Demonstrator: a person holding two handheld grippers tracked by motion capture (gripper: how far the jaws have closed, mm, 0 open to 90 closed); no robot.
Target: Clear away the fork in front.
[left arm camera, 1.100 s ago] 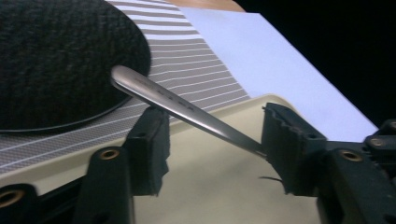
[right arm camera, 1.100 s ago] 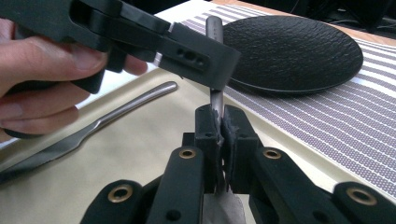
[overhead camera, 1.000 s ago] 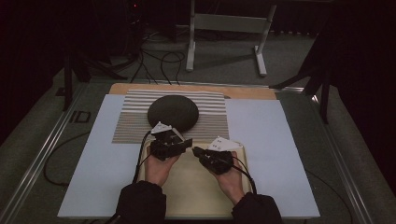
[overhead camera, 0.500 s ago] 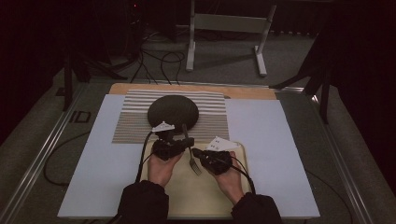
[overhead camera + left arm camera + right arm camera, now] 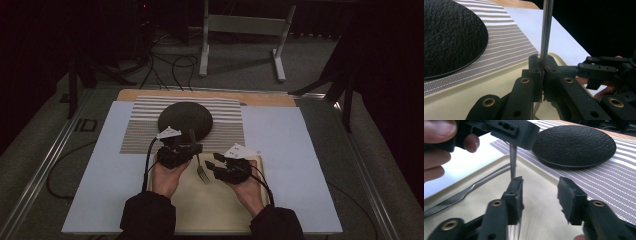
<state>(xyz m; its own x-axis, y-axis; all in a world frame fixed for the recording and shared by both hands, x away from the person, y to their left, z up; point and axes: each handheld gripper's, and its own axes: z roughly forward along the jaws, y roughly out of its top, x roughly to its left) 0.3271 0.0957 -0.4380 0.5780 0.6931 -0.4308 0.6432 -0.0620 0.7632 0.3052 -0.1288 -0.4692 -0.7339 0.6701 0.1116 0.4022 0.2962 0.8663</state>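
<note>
Between the two grippers hangs a fork, clamped by the left gripper on its handle. Left jaws are fully closed on the metal shaft, seen close up in the left gripper view, where the fork handle rises straight up out of the pinched pads. Fork tines point down toward the person, over the cream tray, just left of the right gripper. Right gripper jaws have just been opening; they stand apart at a medium gap with nothing pressed between the pads, fork shaft just past the left pad. A knife lies flat on the tray, left of the right jaws. Black plate sits ahead of both grippers on a striped placemat, apart from the tray. Both hands rest over the tray's near half.
</note>
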